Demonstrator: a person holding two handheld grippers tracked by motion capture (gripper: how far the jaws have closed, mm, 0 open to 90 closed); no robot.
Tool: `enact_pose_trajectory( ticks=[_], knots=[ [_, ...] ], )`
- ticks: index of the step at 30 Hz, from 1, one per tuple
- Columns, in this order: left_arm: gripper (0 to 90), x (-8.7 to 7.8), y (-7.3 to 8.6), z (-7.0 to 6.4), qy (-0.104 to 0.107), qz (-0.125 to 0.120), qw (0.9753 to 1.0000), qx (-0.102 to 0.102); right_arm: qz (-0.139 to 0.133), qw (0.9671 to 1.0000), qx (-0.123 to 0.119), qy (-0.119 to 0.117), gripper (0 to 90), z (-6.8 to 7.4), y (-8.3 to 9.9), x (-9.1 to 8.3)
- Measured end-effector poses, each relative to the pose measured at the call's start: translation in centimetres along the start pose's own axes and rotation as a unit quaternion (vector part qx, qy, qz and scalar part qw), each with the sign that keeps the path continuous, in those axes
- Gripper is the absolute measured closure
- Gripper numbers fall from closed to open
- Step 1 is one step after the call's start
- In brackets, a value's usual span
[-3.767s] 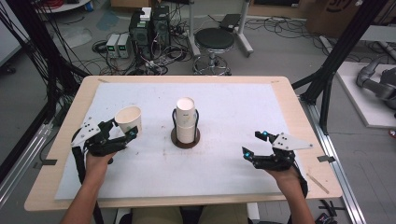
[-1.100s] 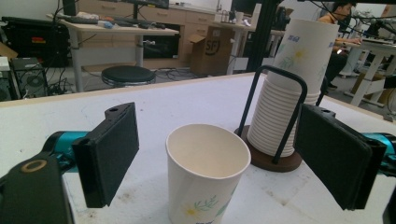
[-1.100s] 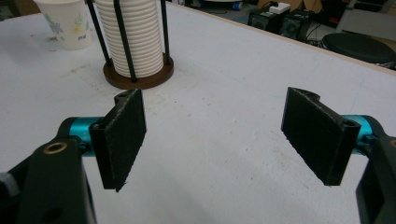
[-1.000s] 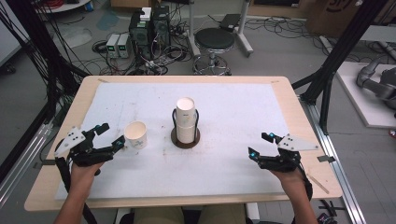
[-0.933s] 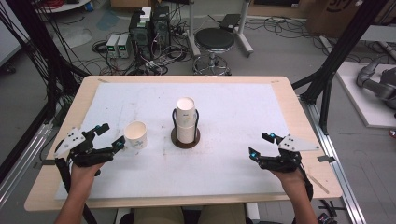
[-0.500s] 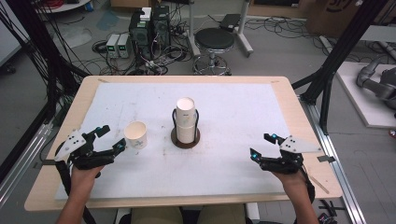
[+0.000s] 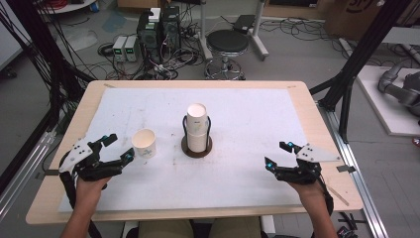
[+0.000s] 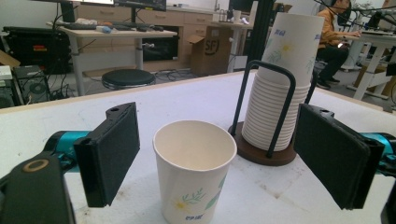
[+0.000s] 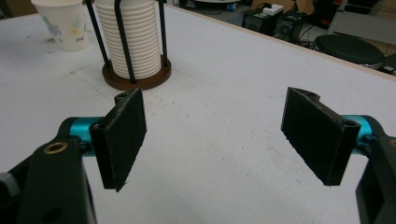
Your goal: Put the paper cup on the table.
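I've got the worktop (image 7: 257,114) under me, white sheet over a wooden edge. Dead centre stands the cup stack (image 7: 197,128), upside-down paper cups nested in a black wire holder on a round brown base (image 7: 196,147). Just left of it, a little nearer to me, a single paper cup (image 7: 144,143) stands upright, mouth open, with a leafy print on its side. My left tool (image 7: 115,148) sits at the near left, jaws wide apart; in the left gripper view the paper cup (image 8: 194,169) stands between the two pads, touching neither. My right tool (image 7: 278,153) hangs at the near right, well apart from both, jaws spread over bare sheet, holding nothing.
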State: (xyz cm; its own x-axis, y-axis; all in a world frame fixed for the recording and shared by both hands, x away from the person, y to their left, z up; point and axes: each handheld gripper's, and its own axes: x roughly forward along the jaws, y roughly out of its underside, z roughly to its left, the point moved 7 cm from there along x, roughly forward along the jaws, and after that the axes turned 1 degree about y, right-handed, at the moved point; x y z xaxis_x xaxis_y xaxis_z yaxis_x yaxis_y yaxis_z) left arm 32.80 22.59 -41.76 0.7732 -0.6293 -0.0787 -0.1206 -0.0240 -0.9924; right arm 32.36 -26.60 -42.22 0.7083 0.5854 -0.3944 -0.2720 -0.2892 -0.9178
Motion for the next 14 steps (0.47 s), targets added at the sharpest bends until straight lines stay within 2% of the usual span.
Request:
enact_pose_trajectory(
  ticks=[14],
  knots=[
    [15.0,-0.02,0.05,0.10,-0.002,0.000,1.0000,-0.004,-0.002,1.0000,-0.002,0.000,22.6,-0.10,-0.05,-0.11]
  ],
)
